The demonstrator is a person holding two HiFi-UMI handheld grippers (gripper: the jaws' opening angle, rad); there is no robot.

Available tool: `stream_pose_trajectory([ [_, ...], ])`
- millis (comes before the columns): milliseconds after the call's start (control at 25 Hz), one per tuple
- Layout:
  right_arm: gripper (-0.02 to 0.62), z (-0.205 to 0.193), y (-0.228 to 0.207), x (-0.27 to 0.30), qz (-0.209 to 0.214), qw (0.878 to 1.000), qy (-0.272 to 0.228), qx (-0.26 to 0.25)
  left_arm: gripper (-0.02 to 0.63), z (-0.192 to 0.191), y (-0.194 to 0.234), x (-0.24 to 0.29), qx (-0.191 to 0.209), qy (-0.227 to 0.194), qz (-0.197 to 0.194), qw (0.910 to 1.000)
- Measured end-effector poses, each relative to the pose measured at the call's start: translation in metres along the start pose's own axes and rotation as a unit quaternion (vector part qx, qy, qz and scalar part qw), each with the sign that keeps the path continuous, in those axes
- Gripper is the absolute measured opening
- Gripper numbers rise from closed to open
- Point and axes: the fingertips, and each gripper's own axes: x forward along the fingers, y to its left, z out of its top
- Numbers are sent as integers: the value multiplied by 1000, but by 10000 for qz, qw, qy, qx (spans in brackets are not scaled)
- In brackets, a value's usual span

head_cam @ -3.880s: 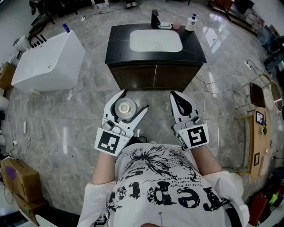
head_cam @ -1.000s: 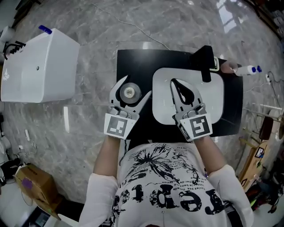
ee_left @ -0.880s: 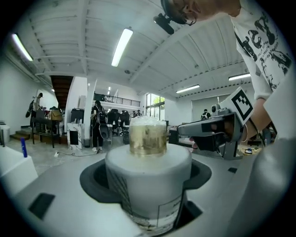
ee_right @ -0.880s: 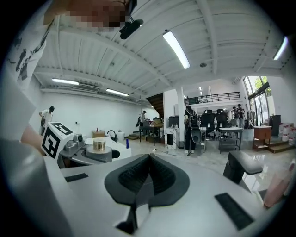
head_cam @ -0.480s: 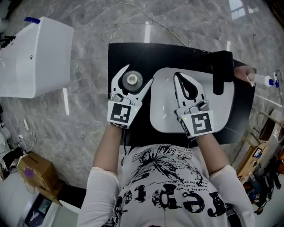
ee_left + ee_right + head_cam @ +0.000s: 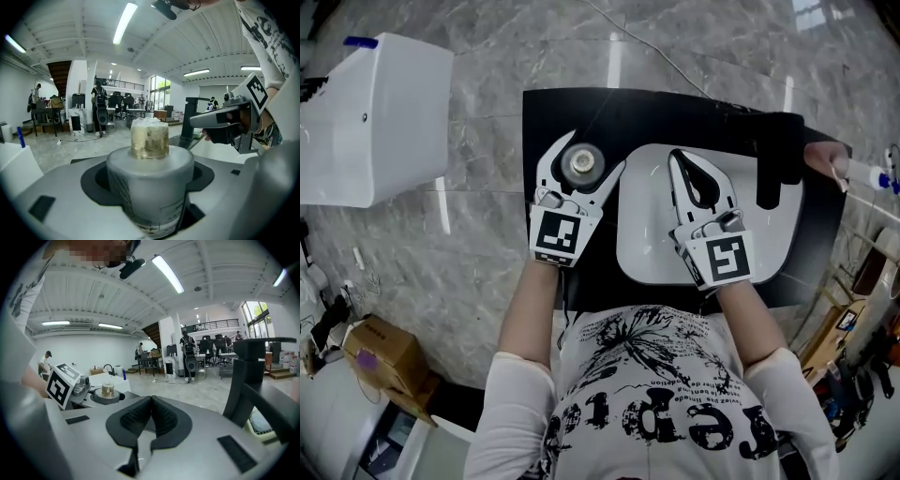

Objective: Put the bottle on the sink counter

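Observation:
A frosted white bottle (image 6: pixel 150 187) with a gold-tinted cap (image 6: pixel 149 138) stands upright between the jaws of my left gripper (image 6: pixel 581 169), which is shut on it. In the head view the bottle (image 6: pixel 581 162) hangs over the left part of the black sink counter (image 6: pixel 546 112), beside the white basin (image 6: pixel 652 253). My right gripper (image 6: pixel 694 183) is over the basin, jaws closed together with nothing in them. From the right gripper view the bottle (image 6: pixel 108 391) shows small at the left.
A black faucet (image 6: pixel 778 159) rises at the basin's right side. A pump bottle (image 6: pixel 867 173) lies at the counter's right end. A white box-shaped unit (image 6: pixel 370 117) stands on the marble floor to the left.
The view has closed in on the counter since the first frame. Both grippers, the left still holding the bottle, now hang over the counter top instead of the floor in front.

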Motion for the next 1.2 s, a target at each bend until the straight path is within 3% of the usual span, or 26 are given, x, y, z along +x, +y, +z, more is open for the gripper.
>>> stream_pose_trajectory([
  [440, 15, -4, 2, -2, -26, 9999, 119, -23, 347, -9, 1, 1, 33, 268, -35, 9996],
  [1000, 15, -9, 10, -13, 13, 9998, 208, -45, 360, -16, -8, -13, -8, 308, -53, 9995],
  [1200, 15, -2, 15, -22, 10, 9999, 130, -107, 362, -4, -9, -29, -175, 51, 73, 9998],
])
